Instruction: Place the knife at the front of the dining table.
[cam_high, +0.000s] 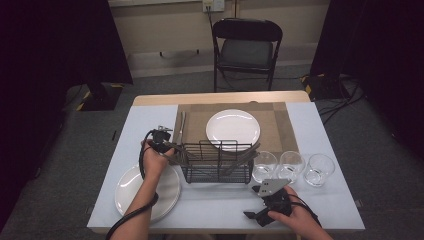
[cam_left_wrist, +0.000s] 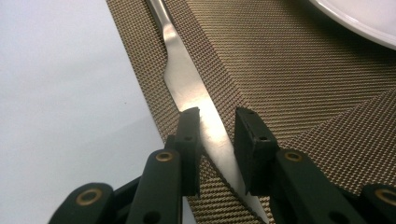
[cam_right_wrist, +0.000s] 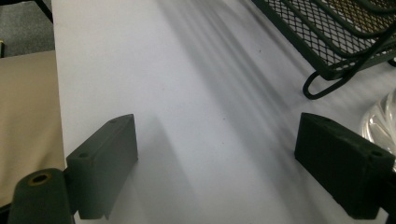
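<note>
A silver table knife (cam_left_wrist: 187, 79) lies flat along the left edge of the brown woven placemat (cam_left_wrist: 299, 79). Its blade runs at a slant between the jaws of my left gripper (cam_left_wrist: 217, 116). The jaws are drawn in close on the blade near its tip, low on the mat. From above, the left gripper (cam_high: 170, 145) sits at the mat's left edge, beside the knife (cam_high: 181, 125). My right gripper (cam_right_wrist: 217, 158) stands wide open over the bare white table cover with nothing between its fingers. In the high view the right gripper (cam_high: 251, 202) rests near the front edge.
A black wire rack (cam_high: 217, 160) with cutlery stands mid-table. A white plate (cam_high: 233, 129) sits on the placemat (cam_high: 280, 125); another plate (cam_high: 147, 192) lies front left. Three glasses (cam_high: 291, 164) stand right of the rack. A chair (cam_high: 247, 47) stands beyond the table.
</note>
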